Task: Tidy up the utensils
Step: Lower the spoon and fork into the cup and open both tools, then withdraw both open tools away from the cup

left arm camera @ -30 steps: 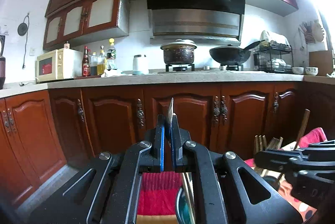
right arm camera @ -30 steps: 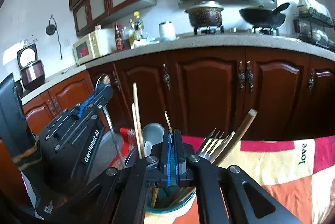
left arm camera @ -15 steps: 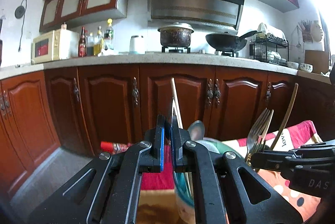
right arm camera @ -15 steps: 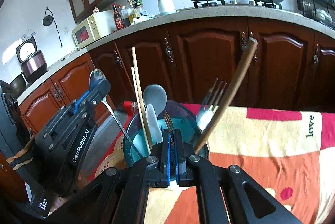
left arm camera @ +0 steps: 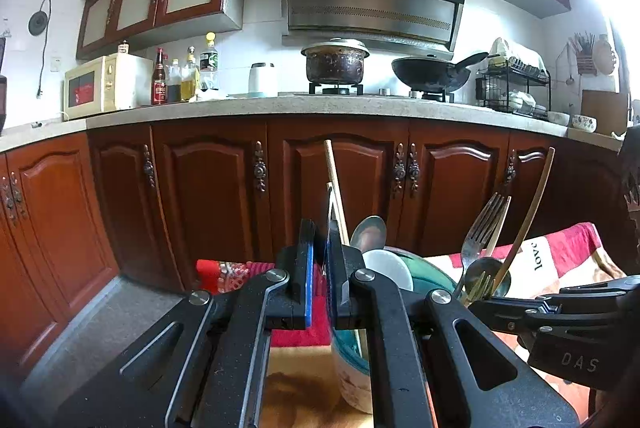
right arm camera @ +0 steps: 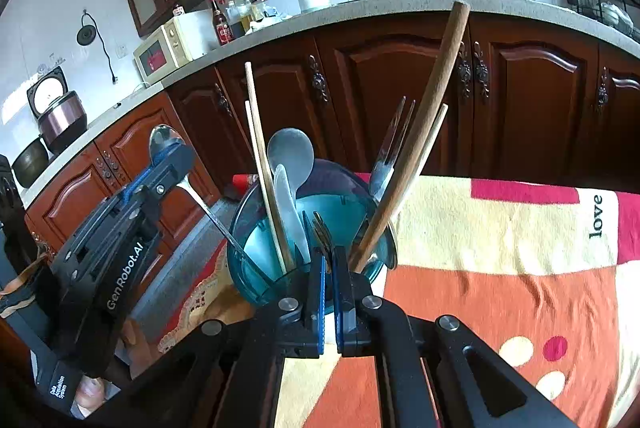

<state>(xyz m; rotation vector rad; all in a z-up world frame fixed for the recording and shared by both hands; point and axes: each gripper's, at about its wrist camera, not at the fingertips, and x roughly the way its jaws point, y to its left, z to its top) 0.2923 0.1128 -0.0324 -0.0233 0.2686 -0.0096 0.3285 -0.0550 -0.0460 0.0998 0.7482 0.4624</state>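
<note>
A teal glass utensil cup point(right arm camera: 280, 268) stands on the patterned cloth and holds chopsticks point(right arm camera: 260, 163), a white spoon point(right arm camera: 288, 203), a metal spoon, forks point(right arm camera: 390, 147) and a wooden handle point(right arm camera: 424, 123). My left gripper point(right arm camera: 164, 153) is shut on a metal spoon point(right arm camera: 208, 207), its handle slanting down into the cup; that gripper point(left arm camera: 318, 240) sits left of the cup point(left arm camera: 352, 352). My right gripper point(right arm camera: 329, 268) is shut on a dark fork point(right arm camera: 322, 228), just over the cup's near rim.
The table cloth point(right arm camera: 500, 268) in red, cream and orange spreads to the right. Brown kitchen cabinets point(left arm camera: 216, 187) and a counter with microwave point(left arm camera: 104, 85), bottles, pot point(left arm camera: 335, 61) and wok stand behind. A floor gap lies left of the table.
Both grippers have come down and tilted towards the cup; the cup and its utensils now fill the lower views. The spoon's handle and the fork have sunk to the cup's mouth.
</note>
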